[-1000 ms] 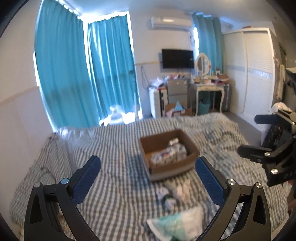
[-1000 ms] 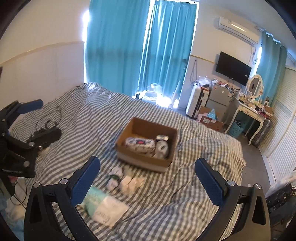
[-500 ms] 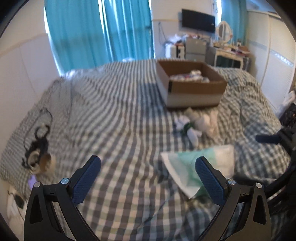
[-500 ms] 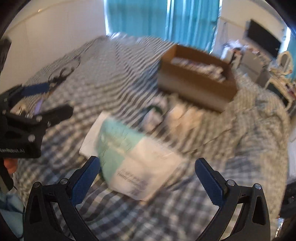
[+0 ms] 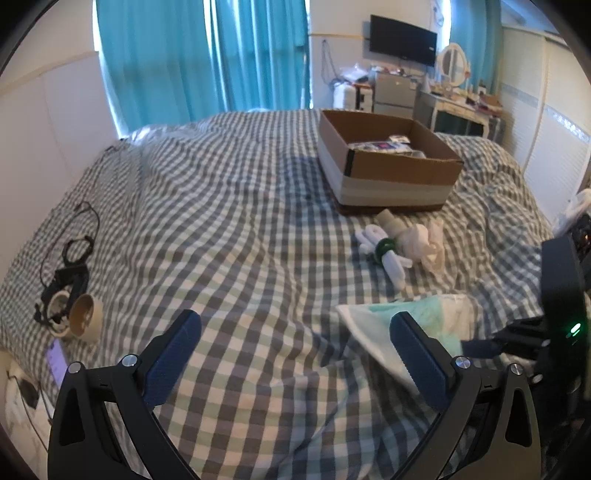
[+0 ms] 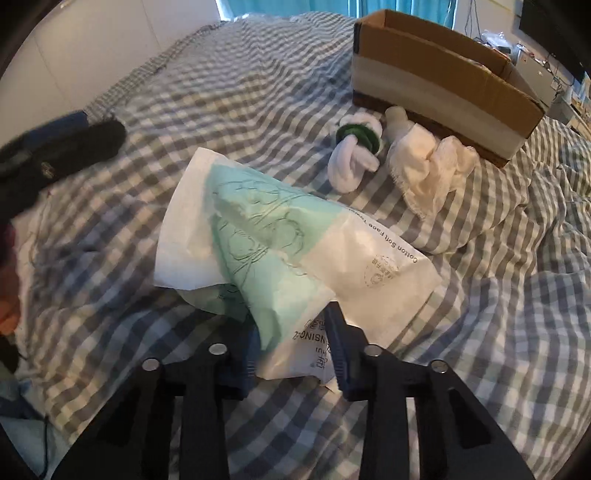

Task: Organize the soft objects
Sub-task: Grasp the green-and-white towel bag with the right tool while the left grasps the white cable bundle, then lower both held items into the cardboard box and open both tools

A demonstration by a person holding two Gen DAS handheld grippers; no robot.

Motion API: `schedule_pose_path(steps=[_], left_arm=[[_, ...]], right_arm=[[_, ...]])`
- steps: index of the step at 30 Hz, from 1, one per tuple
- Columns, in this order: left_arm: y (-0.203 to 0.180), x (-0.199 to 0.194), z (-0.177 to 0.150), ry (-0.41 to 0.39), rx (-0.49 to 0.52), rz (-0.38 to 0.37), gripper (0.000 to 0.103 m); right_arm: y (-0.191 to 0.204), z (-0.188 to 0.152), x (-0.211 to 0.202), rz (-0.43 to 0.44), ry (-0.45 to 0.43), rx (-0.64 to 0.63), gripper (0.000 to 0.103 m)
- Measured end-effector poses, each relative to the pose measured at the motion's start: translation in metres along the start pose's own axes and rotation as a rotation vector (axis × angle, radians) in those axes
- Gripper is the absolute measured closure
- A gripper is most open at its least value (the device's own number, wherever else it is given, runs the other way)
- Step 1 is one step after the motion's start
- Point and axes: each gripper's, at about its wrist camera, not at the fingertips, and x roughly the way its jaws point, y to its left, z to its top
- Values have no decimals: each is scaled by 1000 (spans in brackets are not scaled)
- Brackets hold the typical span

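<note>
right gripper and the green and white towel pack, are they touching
Touching. The right wrist view shows the right gripper closed on the near edge of the towel pack, pinching its wrapper.

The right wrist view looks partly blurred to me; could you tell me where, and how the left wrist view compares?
Right wrist view: the black left gripper at the left edge is motion-smeared, while the green-and-white plastic towel pack stays sharp. Left wrist view: crisp, fisheye-curved edges.

a bed (image 5: 229, 206) with a grey-and-white checked cover fills the room. teal curtains (image 5: 199, 59) hang over a bright window behind it. a black tv (image 5: 403, 36) sits on the white wall above a cluttered dresser (image 5: 461, 107) with an oval mirror (image 5: 453, 60); white wardrobe doors (image 5: 546, 122) stand at right.
</note>
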Motion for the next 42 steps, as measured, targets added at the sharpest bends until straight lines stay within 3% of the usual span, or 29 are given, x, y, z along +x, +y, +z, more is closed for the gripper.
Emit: schedule_pose_path(steps=[3,10,17,23,25,31,35,42], left_arm=[[-6,-1,7,-15,14,-5,0],[-33,20,26,-12,51,-20,0],[-59,78,43,101,20,-101,1],[-73,125,52,168,22,-87,8],[-74,142,56,187,34,-67,30],[-73,172,56,268,17,-174,65],[-74,169,50,273,29,-209,77],[-64,132,59,205,41,-202,78]], right_arm=[[-12,2,-23,-44,-57,7,83],[-72,10,-70,-169,-182,118,84],[-114,28,-91,-297,-231,146,84],[-139,44,-74,-331,-216,162,84],[-147,48,-66,-315,-213,175,84],[-157,55,-45,-297,-195,173,84],[-163,56,-40,-286,-189,184,84],[-159,55,-58,-307,-219,183,84]])
